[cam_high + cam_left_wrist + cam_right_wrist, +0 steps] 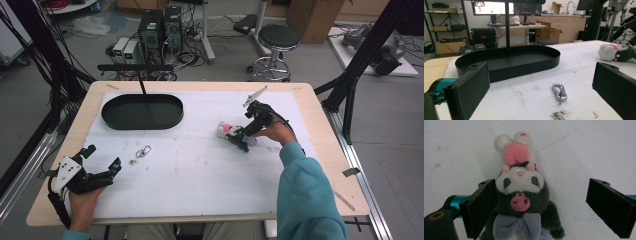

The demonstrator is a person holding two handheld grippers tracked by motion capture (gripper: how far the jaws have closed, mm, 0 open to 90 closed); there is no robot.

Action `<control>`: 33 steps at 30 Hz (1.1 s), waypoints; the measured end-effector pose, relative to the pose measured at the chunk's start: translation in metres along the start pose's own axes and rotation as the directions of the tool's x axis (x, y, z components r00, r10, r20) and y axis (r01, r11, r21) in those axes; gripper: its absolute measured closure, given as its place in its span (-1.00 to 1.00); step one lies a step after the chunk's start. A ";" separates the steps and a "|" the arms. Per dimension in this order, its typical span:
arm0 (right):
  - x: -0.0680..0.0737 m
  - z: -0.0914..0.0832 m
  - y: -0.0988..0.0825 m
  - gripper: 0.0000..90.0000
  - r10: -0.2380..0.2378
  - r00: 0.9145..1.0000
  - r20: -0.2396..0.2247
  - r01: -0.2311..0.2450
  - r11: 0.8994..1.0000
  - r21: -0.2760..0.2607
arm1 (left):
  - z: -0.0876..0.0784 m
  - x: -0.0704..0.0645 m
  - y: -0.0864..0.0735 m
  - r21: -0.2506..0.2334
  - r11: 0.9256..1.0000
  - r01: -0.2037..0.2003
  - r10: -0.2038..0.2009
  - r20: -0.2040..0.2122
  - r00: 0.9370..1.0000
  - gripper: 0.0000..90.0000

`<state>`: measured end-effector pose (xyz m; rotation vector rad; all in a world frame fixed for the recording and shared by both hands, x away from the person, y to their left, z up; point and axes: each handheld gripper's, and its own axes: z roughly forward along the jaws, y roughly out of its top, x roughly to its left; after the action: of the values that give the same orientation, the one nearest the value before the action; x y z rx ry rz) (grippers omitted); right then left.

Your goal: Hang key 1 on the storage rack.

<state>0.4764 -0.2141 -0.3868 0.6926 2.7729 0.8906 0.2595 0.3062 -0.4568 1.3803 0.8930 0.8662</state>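
Observation:
A small plush toy (230,131) with a white face, pink hat and grey bow lies on the white mat right of centre. My right gripper (241,141) is lowered over it and stands open. In the right gripper view the plush toy (520,187) sits between the jaws against the left one, with a wide gap to the right jaw, and my right gripper (542,183) presses nothing. Near the table's front left corner my left gripper (102,157) is open and empty. A silver carabiner (559,92) lies on the mat just ahead of my left gripper (541,67).
A black oval tray (107,117) with a thin post and crossbar stands at the back left of the mat, and its wall (524,67) rises beyond the carabiner (143,150). The plush toy (615,52) is seen far right. A small metal bit (133,162) lies by the carabiner.

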 end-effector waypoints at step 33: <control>0.004 0.013 0.001 -0.79 -0.012 0.998 -0.067 0.015 0.999 0.051 | 0.000 0.000 0.000 0.001 1.000 -0.001 0.001 0.000 1.000 -0.96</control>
<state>0.4769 -0.2047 -0.3966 0.6635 2.8648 0.8580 0.2596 0.3061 -0.4567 1.3815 0.8926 0.8661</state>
